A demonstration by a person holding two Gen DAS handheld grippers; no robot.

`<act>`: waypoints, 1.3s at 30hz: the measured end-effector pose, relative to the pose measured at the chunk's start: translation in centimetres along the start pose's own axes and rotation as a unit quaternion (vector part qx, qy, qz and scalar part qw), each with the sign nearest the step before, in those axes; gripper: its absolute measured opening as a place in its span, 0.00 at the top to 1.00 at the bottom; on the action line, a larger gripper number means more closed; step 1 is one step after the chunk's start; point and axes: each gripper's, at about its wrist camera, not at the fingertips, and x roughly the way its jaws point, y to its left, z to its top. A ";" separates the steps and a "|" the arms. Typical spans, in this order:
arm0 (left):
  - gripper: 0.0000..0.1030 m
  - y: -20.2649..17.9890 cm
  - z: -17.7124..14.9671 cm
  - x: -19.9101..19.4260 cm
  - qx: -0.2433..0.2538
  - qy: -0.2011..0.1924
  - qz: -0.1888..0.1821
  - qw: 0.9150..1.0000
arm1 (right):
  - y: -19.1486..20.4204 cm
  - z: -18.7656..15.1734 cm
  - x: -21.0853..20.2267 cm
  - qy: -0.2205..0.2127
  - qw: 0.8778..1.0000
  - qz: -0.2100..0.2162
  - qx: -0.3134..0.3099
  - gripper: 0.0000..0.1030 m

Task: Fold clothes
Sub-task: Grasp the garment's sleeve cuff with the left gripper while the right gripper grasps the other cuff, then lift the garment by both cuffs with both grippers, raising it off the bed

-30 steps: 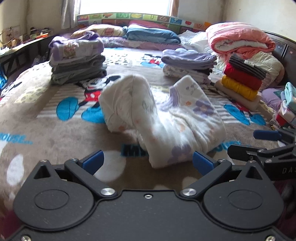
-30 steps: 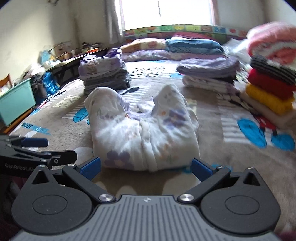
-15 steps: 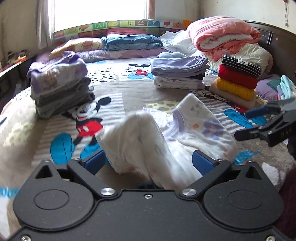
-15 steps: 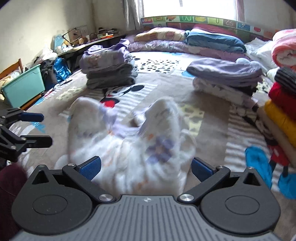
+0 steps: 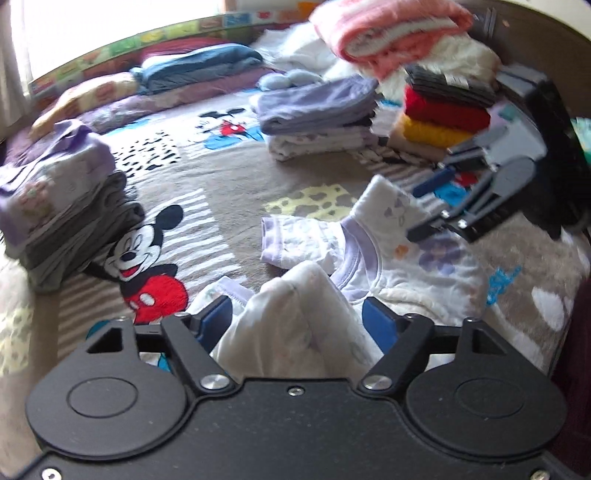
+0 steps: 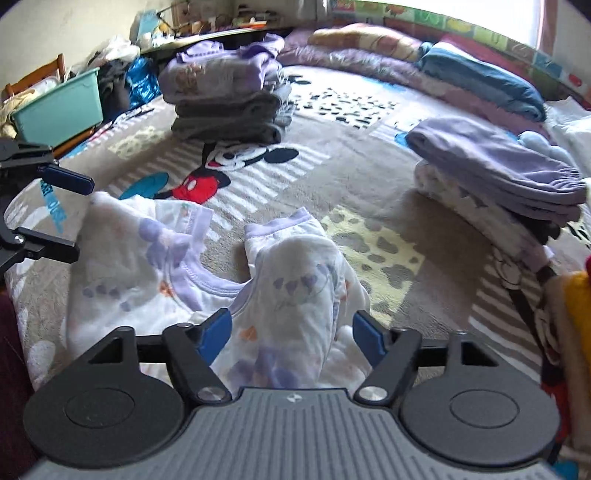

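Left wrist view: the left hand-held gripper is closing its jaws around a bunched sleeve of the white floral shirt, with the cloth sitting between the blue pads but not clearly pinched yet. The shirt is lying on the cartoon-mouse blanket that is covering the bed, collar facing away from the camera. Beyond the shirt, a folded purple-and-white pile is sitting well apart from it, and a grey-and-purple stack is standing to the shirt's left. To the shirt's right, a black, red and yellow stack is resting under a pink quilt. The right hand-held gripper is hanging over the shirt's far shoulder, partly covering it.

In the right wrist view, the right hand-held gripper is also closing, with the shirt's other sleeve rising between its blue pads; whether they are pressing the cloth is not clear. The left hand-held gripper is showing at the shirt's left edge. Past the shirt, the grey-and-purple stack and the purple-and-white pile are flanking the open blanket. A teal bin is standing off the bed, left of the shirt, beside a cluttered heap. Pillows are lining the bed's far end.
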 end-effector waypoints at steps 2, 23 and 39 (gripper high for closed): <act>0.35 0.3 0.4 0.9 0.010 0.014 -0.009 1.000 | -0.3 0.5 0.9 0.004 1.000 0.002 -0.007 0.33; 0.81 -0.7 5.5 -5.6 0.068 -0.052 0.011 0.996 | -3.3 3.1 -8.7 -0.116 0.991 0.033 0.050 0.83; 0.82 -2.8 11.8 -18.3 0.126 -0.174 0.083 0.973 | -2.3 6.2 -24.9 -0.244 0.969 0.018 0.032 0.84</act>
